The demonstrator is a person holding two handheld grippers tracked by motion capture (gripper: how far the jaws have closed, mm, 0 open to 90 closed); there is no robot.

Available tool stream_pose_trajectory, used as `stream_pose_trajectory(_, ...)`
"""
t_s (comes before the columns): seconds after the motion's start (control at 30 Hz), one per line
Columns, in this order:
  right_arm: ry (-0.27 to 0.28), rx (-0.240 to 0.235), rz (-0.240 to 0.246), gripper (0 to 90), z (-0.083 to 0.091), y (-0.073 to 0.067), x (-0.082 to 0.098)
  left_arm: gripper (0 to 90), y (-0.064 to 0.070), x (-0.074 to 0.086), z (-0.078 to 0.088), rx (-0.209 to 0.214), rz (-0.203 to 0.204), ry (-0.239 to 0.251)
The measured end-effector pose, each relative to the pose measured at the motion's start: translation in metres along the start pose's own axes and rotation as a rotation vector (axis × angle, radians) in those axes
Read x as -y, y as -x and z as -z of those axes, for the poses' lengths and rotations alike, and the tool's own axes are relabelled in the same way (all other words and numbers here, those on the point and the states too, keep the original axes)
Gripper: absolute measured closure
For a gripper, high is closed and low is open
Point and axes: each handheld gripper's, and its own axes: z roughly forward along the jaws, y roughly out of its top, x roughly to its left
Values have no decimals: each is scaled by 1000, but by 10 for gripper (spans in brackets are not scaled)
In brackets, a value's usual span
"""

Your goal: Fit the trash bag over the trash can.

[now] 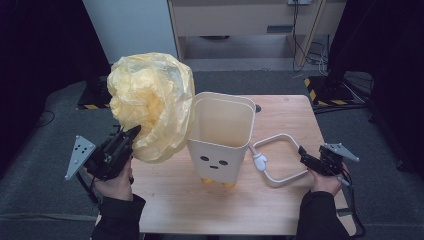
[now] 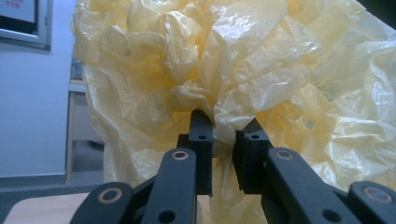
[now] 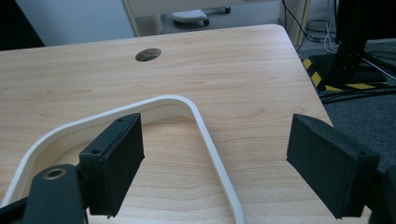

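A big crumpled yellow plastic bag [image 1: 150, 105] billows up at the left, next to a cream bin [image 1: 235, 155] with a small face that stands upright mid-table. My left gripper [image 1: 132, 134] is raised beside the bin and is shut on a gathered fold of the bag [image 2: 243, 70]; the left gripper [image 2: 227, 122] pinches the film between its black pads. A white looped frame [image 1: 274, 136] lies flat on the table right of the bin. My right gripper [image 1: 302, 155] is low at the frame's right end, open, with the frame's rim [image 3: 163, 100] lying between its spread jaws, untouched.
The wooden table [image 1: 200, 210] has a cable hole [image 1: 257, 108] behind the bin. Its right edge [image 3: 308, 79] drops to grey floor with cables and a striped stand base [image 1: 325, 97]. A pale cabinet stands beyond the far edge.
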Motion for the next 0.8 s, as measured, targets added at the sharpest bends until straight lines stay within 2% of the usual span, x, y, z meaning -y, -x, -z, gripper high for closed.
stream_pose_trajectory(0.17, 1, -1, -1, 188, 0, 0, 0, 784, 13, -2, -10, 32, 1, -9)
stream_pose_trajectory(0.43, 0, 1, 0, 187, 1, 1, -1, 777, 37, -4, -26, 83, -20, -37)
stream_pose_trajectory(0.47, 0, 1, 2, 187, 1, 1, 0, 776, 39, -4, -28, 86, -21, -39)
stream_pose_trajectory(0.5, -1, 3, 2, 187, 1, 1, 0, 774, 41, -4, -32, 107, -35, -25)
stream_pose_trajectory(0.8, 7, 0, -4, 187, 1, 2, 0, 770, 61, -7, -43, 153, -59, -41)
